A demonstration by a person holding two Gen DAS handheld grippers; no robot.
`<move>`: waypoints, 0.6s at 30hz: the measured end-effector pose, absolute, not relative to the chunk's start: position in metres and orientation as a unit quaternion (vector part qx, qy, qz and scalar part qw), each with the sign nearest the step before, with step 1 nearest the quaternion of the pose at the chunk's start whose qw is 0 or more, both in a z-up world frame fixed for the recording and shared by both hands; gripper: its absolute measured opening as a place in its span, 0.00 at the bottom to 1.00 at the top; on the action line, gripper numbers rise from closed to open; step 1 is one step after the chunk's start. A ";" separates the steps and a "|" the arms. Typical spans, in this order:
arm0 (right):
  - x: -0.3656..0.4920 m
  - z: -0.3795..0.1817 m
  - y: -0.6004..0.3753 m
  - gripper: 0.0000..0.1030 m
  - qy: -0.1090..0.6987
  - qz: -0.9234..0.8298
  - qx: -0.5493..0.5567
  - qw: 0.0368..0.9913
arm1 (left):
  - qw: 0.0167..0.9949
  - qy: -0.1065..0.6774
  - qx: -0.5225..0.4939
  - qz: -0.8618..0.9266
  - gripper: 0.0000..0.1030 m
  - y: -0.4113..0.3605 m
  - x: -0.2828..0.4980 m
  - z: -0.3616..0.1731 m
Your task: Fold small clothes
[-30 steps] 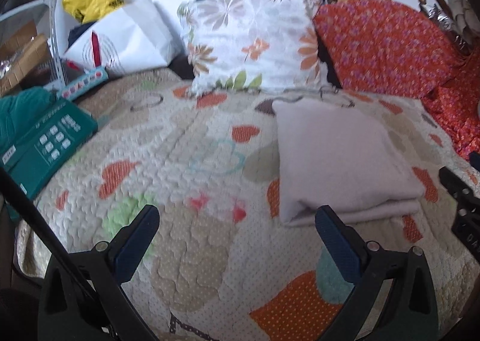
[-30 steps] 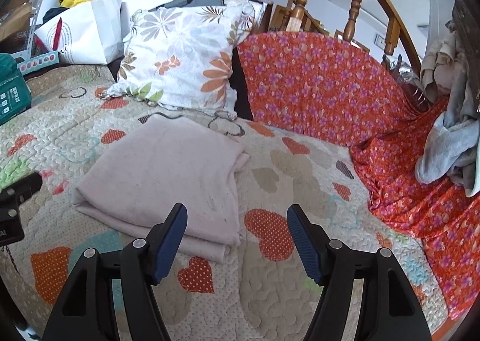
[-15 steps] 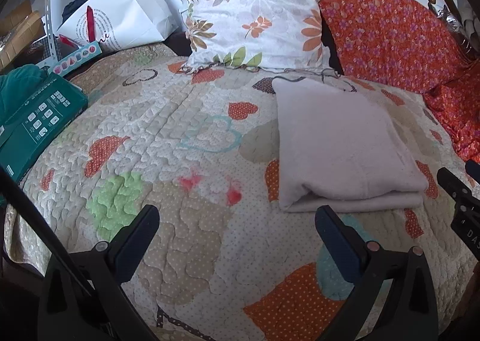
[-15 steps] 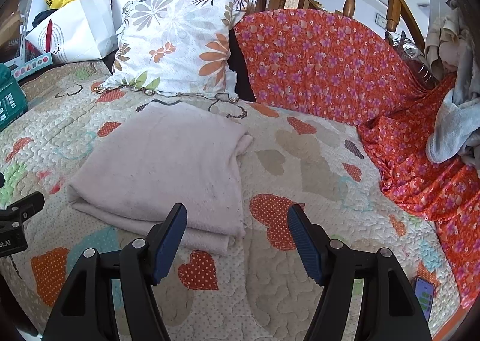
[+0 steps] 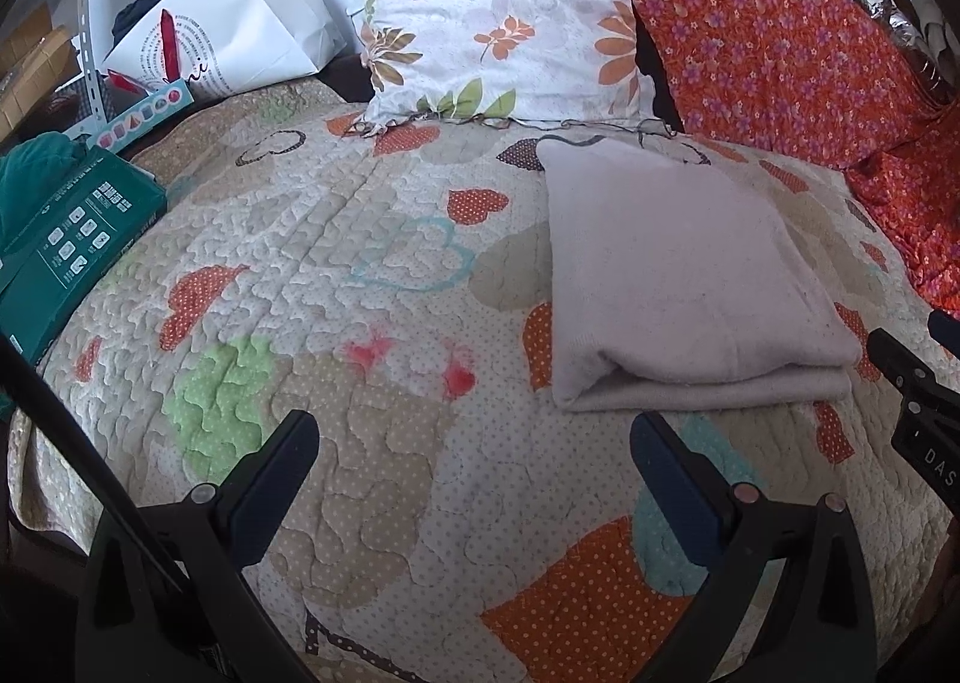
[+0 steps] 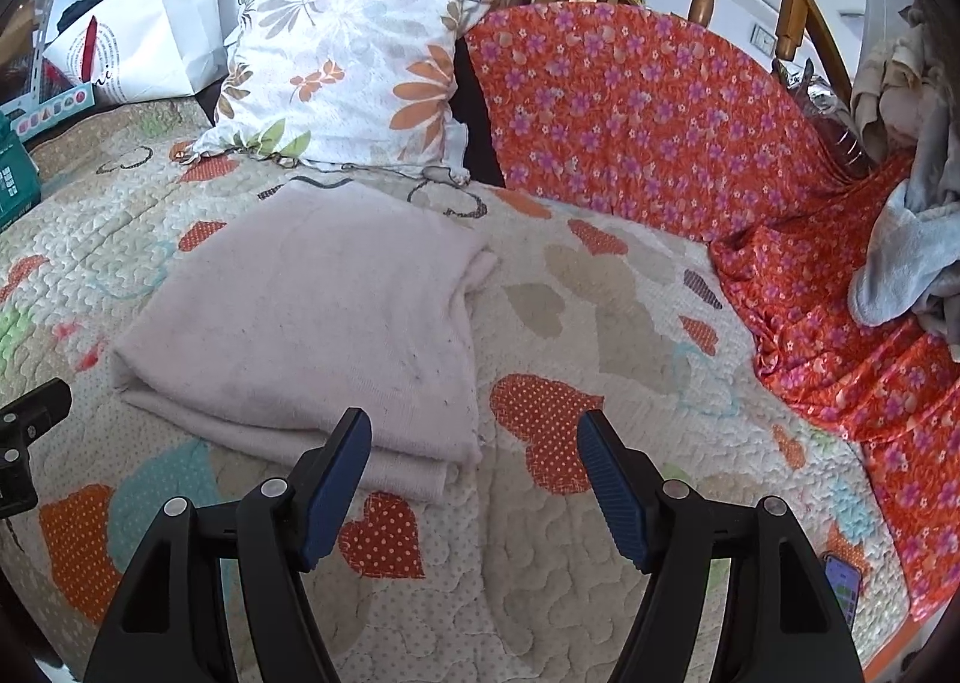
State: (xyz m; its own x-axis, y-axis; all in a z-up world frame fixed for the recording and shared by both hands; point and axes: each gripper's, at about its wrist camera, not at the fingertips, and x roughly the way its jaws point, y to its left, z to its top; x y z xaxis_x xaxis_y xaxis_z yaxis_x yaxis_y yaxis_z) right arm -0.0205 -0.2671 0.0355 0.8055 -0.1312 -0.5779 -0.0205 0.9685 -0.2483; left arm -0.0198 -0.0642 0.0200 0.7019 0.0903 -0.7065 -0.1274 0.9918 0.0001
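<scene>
- My left gripper (image 5: 474,443) hovers above the heart-patterned quilt (image 5: 360,239), its fingers spread wide apart and holding nothing.
- To its right, near the bed's middle, lies the task's garment: a pale pink knit top (image 5: 678,275), folded into a neat rectangle of stacked layers, its doubled edge facing me.
- The fabric looks soft and slightly fuzzy, with tiny dark specks on top.
- In the right wrist view the pale pink knit top (image 6: 312,317) sits just ahead and left of my right gripper (image 6: 474,437), whose blue-padded fingers are also apart and empty.
- A floral pillow (image 6: 354,59) stands just behind the garment; an orange flowered blanket (image 6: 660,113) lies further right.
- Risk, as I judge it: pinching only the top layer would drag the fold open, and a finger snagging the quilt could shift the whole stack.
- At the far right, a grey cloth pile (image 6: 906,257) could be the next item.
</scene>
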 end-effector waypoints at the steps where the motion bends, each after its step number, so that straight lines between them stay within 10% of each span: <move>1: -0.020 0.035 -0.267 0.73 0.312 -0.029 -0.121 0.942 | 0.921 0.383 -0.023 0.059 1.00 -0.065 -0.019 0.019; 18: -0.014 0.027 -0.264 0.73 0.332 -0.018 -0.118 0.935 | 0.907 0.416 -0.042 0.054 1.00 -0.060 -0.014 0.008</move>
State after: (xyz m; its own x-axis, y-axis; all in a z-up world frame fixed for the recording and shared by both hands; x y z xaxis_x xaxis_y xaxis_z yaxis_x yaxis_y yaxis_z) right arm -0.0143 -0.2644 0.0266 0.7783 -0.1123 -0.6178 -0.0451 0.9713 -0.2334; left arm -0.0141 -0.0602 0.0079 0.6487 0.0635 -0.7584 -0.1334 0.9906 -0.0312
